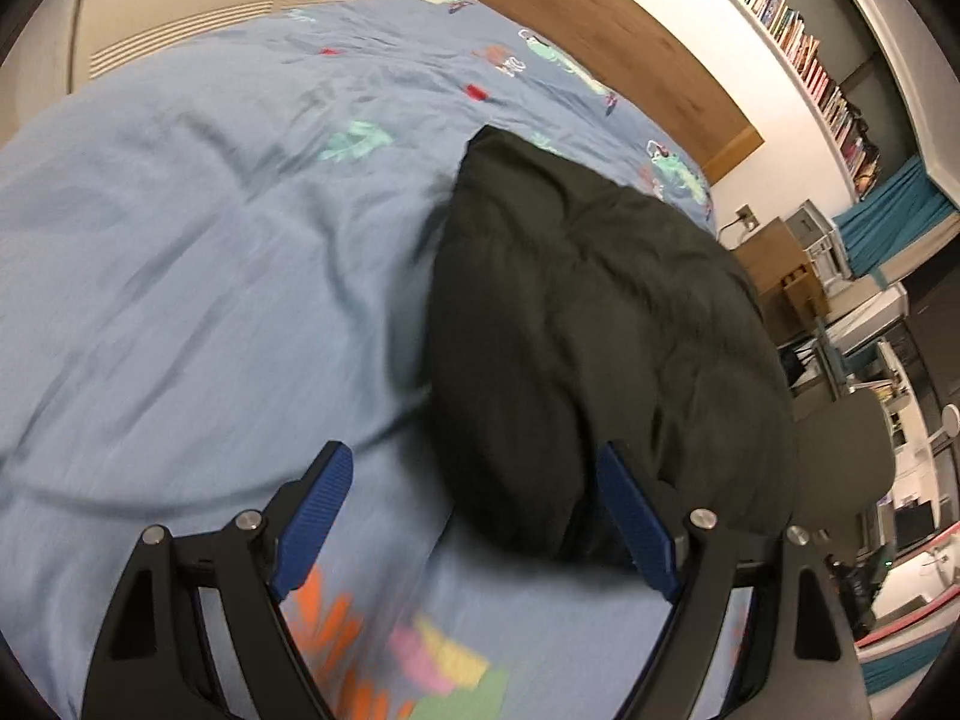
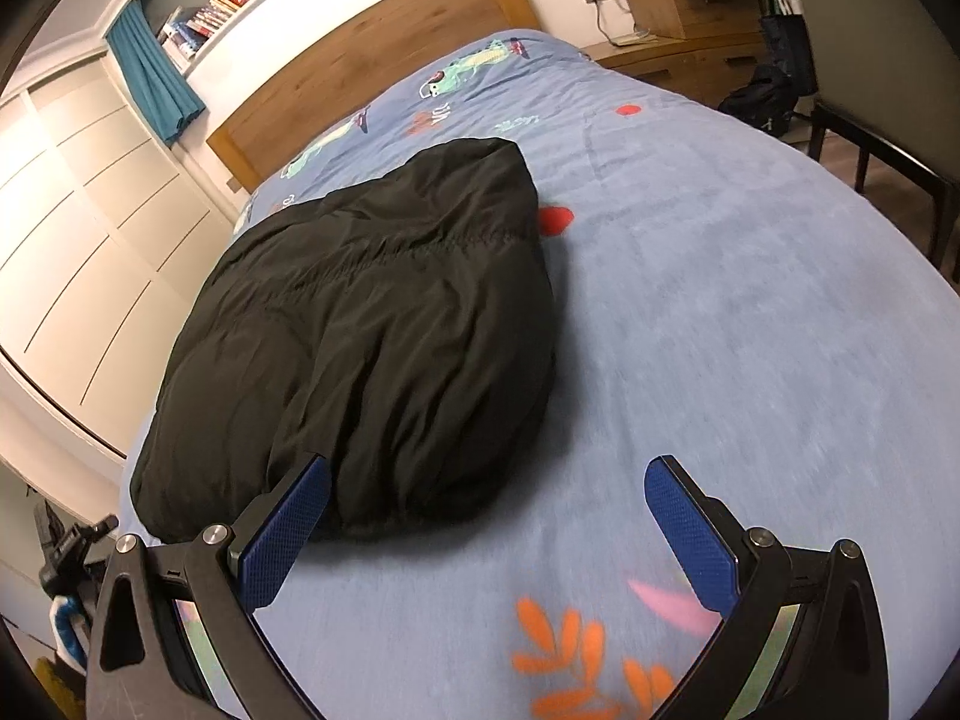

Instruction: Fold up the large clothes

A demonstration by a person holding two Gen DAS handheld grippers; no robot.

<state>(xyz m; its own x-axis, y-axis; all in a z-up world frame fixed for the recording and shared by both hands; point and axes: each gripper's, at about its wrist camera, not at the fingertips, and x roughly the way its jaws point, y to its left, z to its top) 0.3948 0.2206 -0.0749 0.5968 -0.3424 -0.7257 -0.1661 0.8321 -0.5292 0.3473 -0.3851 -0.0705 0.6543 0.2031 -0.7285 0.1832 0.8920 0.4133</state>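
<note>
On the bed (image 2: 750,312), toward the headboard side, the black padded jacket (image 2: 372,336) lies as a compact, rounded bundle, apparently already folded over on itself. Both the left gripper (image 1: 474,480) and the right gripper (image 2: 489,495) hover near its closer edge with fingers spread, holding nothing. Judging by this, folding looks nearly complete; perhaps only tidying is left.

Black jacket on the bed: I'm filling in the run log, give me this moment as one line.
jacket: folded bundle on bed | left gripper: open, empty | right gripper: open, empty
</note>
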